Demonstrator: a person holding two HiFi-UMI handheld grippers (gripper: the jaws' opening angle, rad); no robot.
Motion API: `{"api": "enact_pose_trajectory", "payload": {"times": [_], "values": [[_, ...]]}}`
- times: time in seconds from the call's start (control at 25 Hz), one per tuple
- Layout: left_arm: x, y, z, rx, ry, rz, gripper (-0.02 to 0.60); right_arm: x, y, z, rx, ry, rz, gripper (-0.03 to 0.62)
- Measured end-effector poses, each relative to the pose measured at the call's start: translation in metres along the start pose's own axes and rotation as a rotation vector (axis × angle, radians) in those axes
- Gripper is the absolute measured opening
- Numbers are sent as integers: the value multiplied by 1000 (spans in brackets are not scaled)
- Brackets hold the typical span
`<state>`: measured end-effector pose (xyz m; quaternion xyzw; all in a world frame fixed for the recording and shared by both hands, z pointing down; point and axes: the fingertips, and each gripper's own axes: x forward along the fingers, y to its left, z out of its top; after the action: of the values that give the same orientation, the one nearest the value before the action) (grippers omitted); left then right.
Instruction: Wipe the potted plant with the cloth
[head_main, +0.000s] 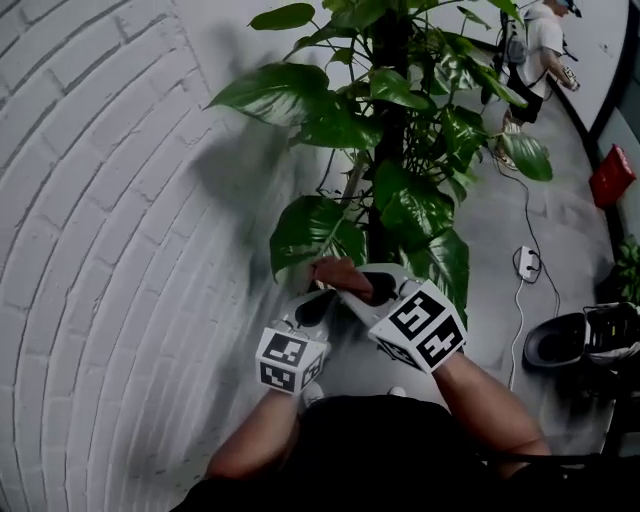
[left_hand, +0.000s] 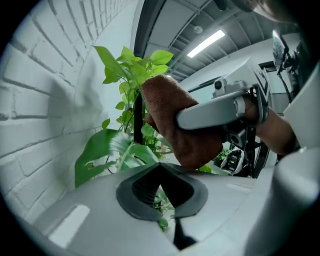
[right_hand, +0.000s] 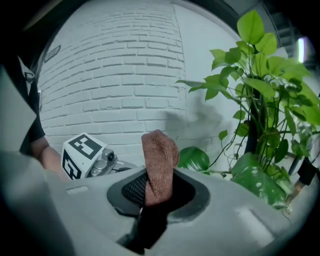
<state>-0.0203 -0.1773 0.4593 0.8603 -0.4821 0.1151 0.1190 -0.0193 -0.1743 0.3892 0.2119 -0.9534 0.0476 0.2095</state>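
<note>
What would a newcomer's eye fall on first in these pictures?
The tall potted plant, with big glossy green leaves, stands against the white brick wall and fills the middle of the head view. Next comes the brown cloth, clamped upright in the right gripper, close to the lower leaves.
</note>
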Motion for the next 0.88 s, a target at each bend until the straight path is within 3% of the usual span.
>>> {"api": "enact_pose_trajectory", "payload": {"times": [0.24,0.48,0.72,0.88], "values": [[16,-1,65,41,-30,72,15,-37,-42,50,-88,-103,-22,67],[34,28,128,51,-96,181,15,-58,-93,120,-212,-193,-97,67],[55,57,176,129,-82,193,15,-56,-137,187,-217,-220,-197,67],[70,85,192,173,-56,201,15,-35,-158,209,-228,-191,-251,67]]}}
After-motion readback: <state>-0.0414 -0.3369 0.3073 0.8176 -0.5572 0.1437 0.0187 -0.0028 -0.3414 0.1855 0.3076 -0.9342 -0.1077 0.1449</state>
